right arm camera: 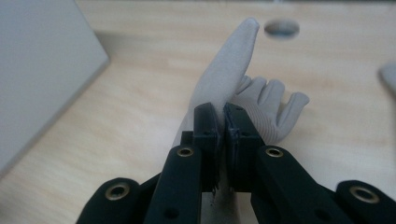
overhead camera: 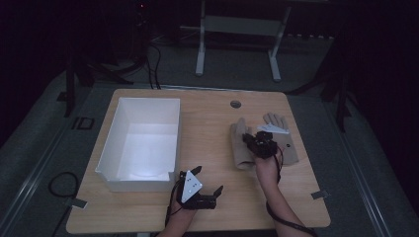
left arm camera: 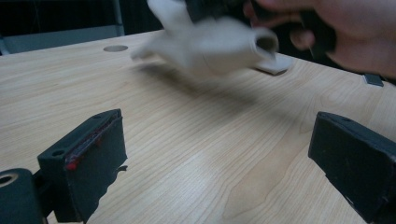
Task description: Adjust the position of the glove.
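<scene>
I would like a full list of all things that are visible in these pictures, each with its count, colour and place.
glove held: one, beige, right half of the table, pinched in the right hand-held gripper
glove lying: one, beige, flat on the table at the right, partly under the right hand-held gripper
box: one, white, open top, left half of the table
table: one, light wood, centre, with a round hole near its far edge
frame: one, pale metal, on the floor behind the table
left hand-held gripper: one, black, near edge, jaws open
right hand-held gripper: one, black, jaws shut on the glove
</scene>
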Motion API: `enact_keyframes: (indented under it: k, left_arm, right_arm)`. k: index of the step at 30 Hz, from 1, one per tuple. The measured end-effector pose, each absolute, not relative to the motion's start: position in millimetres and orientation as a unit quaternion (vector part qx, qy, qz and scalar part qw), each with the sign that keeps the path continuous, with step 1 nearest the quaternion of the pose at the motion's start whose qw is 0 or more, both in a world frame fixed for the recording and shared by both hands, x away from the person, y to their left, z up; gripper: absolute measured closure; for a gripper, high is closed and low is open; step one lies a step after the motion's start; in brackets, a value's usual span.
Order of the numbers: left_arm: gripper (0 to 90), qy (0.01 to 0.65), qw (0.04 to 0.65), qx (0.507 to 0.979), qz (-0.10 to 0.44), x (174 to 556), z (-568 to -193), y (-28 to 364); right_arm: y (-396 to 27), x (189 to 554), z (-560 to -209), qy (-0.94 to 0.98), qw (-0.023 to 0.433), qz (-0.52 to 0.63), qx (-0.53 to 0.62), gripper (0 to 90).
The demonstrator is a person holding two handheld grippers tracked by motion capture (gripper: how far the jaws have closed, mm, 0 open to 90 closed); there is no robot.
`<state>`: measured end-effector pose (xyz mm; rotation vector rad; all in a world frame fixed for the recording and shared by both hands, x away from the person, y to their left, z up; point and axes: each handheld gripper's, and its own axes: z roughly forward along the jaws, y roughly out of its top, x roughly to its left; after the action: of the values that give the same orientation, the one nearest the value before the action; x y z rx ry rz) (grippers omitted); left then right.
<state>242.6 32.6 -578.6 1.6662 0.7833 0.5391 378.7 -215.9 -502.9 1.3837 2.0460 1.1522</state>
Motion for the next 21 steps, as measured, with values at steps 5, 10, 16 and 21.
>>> enact_keyframes:
  k: [5, 10, 16, 21]
  left_arm:
    - [4.3, 0.336, 0.574, 0.711, 0.23, 242.8, -578.6, 32.5]
    - [4.3, 0.336, 0.574, 0.711, 0.23, 242.9, -578.5, 32.3]
    - [4.3, 0.336, 0.574, 0.711, 0.23, 242.8, -578.5, 32.1]
    - [4.3, 0.336, 0.574, 0.711, 0.23, 242.8, -578.5, 32.2]
  right_arm:
    - [-219.9, 370.1, -529.1, 0.736, 0.188, 0.395, 0.517, 83.8]
    - [-218.6, 363.7, -544.0, 0.741, 0.186, 0.381, 0.521, 83.3]
    - [-217.7, 361.3, -556.7, 0.741, 0.18, 0.375, 0.527, 78.5]
    - [-215.4, 359.3, -565.4, 0.74, 0.18, 0.377, 0.528, 69.1]
